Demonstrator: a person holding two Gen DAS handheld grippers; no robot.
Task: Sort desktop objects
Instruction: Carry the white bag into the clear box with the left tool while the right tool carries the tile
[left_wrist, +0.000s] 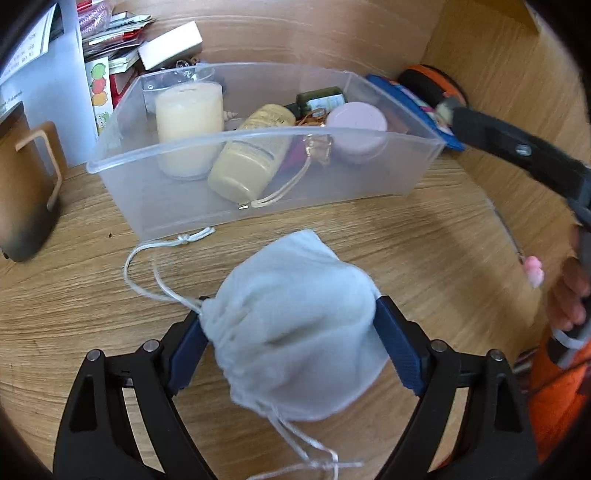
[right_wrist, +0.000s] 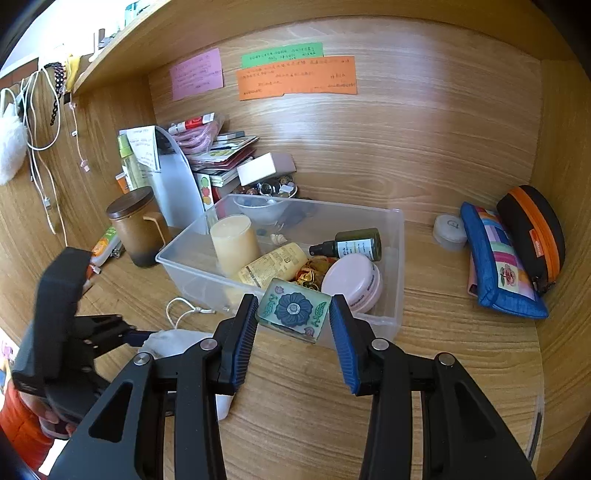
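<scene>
On the wood-grain worktop (left_wrist: 424, 236), nearest the left camera, the soft pale-grey drawstring cloth pouch (left_wrist: 295, 325) lies between the spread blue pads of the left gripper (left_wrist: 291, 332), which is released around it, with bare worktop on either side. In the right view, the right gripper (right_wrist: 293, 332) is clenched on a glossy rectangular tile with a blue flower (right_wrist: 293, 310), held over the near rim of the clear plastic bin (right_wrist: 397, 266). Only that view shows the blue patchwork zip pouch (right_wrist: 498, 266) and the paper notes on the back wall.
</scene>
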